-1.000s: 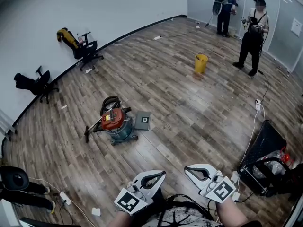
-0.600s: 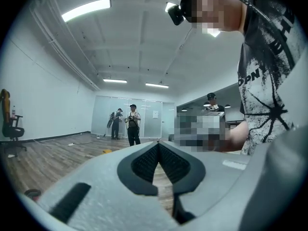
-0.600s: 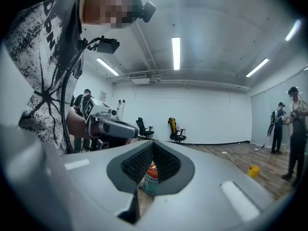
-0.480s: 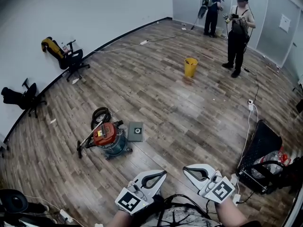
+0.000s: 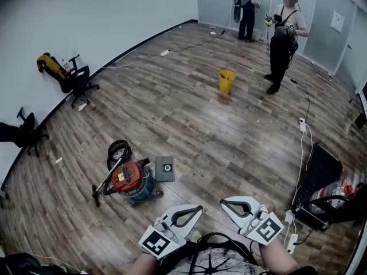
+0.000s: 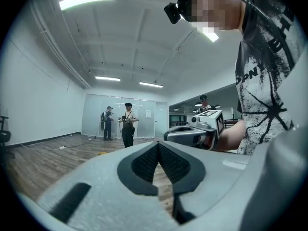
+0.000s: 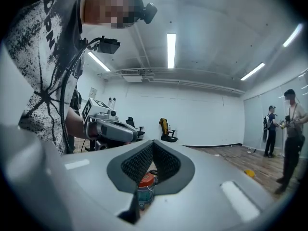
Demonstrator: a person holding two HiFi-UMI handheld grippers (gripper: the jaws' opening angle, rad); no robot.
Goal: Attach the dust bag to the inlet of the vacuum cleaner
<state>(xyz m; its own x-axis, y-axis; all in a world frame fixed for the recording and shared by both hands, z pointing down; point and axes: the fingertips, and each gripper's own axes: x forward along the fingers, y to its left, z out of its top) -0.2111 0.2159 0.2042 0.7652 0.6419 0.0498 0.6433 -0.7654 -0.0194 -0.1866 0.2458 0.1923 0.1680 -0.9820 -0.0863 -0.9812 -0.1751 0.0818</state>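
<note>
Both pairs of tongs are pressed shut with nothing between them. The left tongs (image 5: 192,212) and right tongs (image 5: 229,205) are held level, close to the person's body and well apart from the work. Out on the wood-plank floor (image 5: 229,142) stands the vacuum cleaner with a red lid and blue-grey drum (image 5: 133,179), its black hose (image 5: 118,151) looped behind it. Just beside the drum lies a flat grey square with a round hole in its middle (image 5: 165,168). This is most likely the dust bag, though it is too small to be sure.

If so, it should be light, with a soft body that crumples, and stiffer around the hole where it meets the inlet. That stiff edge is probably the best place to grip, from the side, leaving the hole free. Lying flat on the floor, it may be awkward to get a tip under. The drum looks heavy, but it may shift when pushed, so the other tongs may need to steady it.
</note>
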